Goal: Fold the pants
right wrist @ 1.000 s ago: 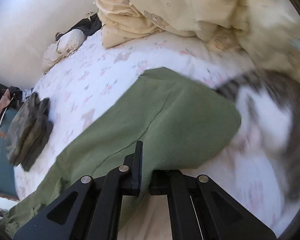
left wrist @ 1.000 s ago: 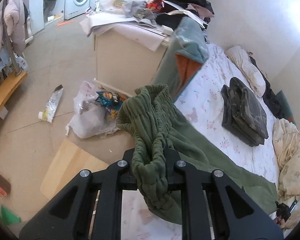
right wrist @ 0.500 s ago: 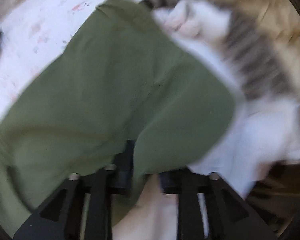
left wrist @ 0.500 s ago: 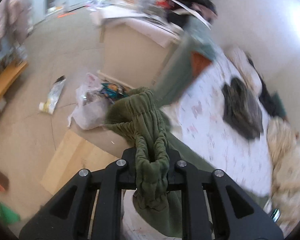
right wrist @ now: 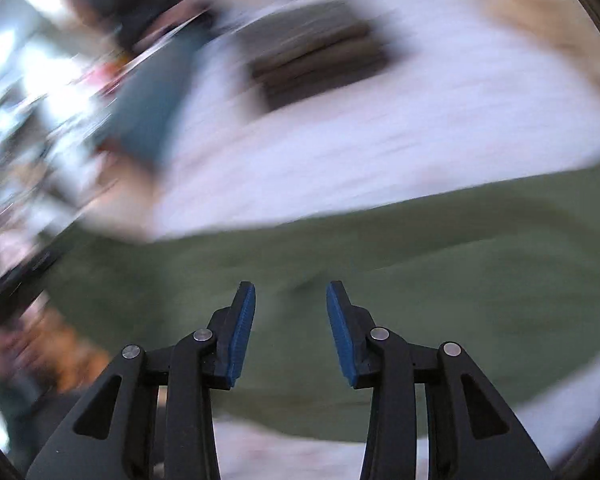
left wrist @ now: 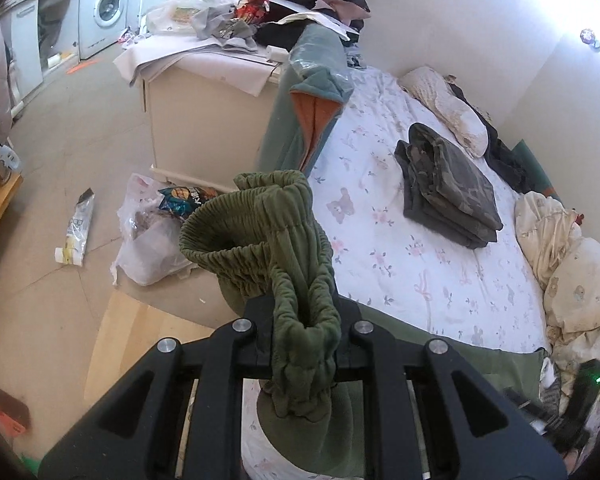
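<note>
The green pants (left wrist: 284,240) have their gathered elastic waistband bunched between the jaws of my left gripper (left wrist: 305,332), which is shut on it and holds it above the near edge of the bed. The legs trail to the right across the floral sheet (left wrist: 400,248). In the blurred right wrist view, the green pants (right wrist: 380,240) lie flat across the bed. My right gripper (right wrist: 290,308) is open above them, its blue pads (right wrist: 242,332) apart with nothing between them.
A folded camouflage garment (left wrist: 448,184) lies further up the bed, with a pillow (left wrist: 448,108) and a cream quilt (left wrist: 572,280) beyond. A cluttered cabinet (left wrist: 208,120), a plastic bag (left wrist: 148,240) and a packet (left wrist: 76,228) are left of the bed. A cat (left wrist: 550,384) sits at the right edge.
My right gripper let go of the pant leg, opened, and swung quickly to face along the bed. My left gripper kept its hold on the waistband and lifted it slightly.
</note>
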### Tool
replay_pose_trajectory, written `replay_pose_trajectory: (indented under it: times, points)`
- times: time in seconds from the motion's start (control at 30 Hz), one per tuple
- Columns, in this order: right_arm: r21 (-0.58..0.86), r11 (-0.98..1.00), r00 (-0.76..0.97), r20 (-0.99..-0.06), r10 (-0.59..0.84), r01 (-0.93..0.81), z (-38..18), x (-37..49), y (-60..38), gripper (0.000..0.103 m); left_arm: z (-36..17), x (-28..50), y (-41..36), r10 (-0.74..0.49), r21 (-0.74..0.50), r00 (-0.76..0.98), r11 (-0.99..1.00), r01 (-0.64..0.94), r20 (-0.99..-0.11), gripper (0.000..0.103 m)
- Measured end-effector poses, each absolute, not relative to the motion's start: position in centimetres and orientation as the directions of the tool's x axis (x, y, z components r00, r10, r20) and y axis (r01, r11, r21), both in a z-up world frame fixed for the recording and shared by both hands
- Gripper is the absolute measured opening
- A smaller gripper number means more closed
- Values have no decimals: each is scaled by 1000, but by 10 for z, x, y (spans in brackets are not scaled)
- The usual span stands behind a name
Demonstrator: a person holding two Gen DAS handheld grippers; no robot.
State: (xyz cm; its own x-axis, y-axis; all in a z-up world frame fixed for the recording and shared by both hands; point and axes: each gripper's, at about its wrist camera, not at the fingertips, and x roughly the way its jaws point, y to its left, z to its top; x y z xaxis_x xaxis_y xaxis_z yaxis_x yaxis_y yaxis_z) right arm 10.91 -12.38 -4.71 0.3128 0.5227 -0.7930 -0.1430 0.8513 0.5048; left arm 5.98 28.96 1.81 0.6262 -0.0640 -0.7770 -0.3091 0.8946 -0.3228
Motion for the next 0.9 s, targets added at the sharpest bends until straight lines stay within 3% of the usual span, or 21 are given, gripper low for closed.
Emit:
replay_pose_trajectory:
  times: [0.23, 0.3, 0.4, 0.53, 0.73, 0.77, 0.8, 0.87, 0.9]
  points:
    - [662, 686, 52, -707, 706, -301, -125, 109, 40, 30, 7, 65, 272, -31, -191, 572, 956, -222, -820, 14]
    - [571, 748, 49, -783, 620, -340, -153, 104, 64, 26, -2, 70, 263, -28, -148, 537, 972, -181, -843, 14]
    - [492, 789, 84, -827, 555, -369, -179, 93, 79, 19, -15, 76, 251, -40, -121, 484, 983, -137, -874, 14]
    - [521, 767, 54, -813, 579, -375, -161, 89, 66, 19, -15, 79, 234, -18, -67, 483, 994, -86, -875, 14]
    - [514, 770, 147, -788, 598, -379, -96, 78, -60, 25, -9, 79, 221, -11, -36, 511, 999, -40, -859, 14]
    - [481, 796, 182, -802, 568, -368, -87, 78, -90, 29, -13, 82, 218, 15, -8, 498, 999, -43, -867, 14]
    - [459, 813, 206, -810, 548, -357, -82, 79, -111, 58, -16, 85, 217, 36, 16, 489, 999, -45, -872, 14]
    - [339, 898, 323, -848, 421, -281, -71, 78, -168, 96, -18, 87, 214, 64, 47, 486, 998, -47, -871, 14]
    - [303, 926, 372, -851, 370, -227, -68, 80, -187, 96, -17, 87, 211, 75, 62, 495, 997, -43, -866, 14]
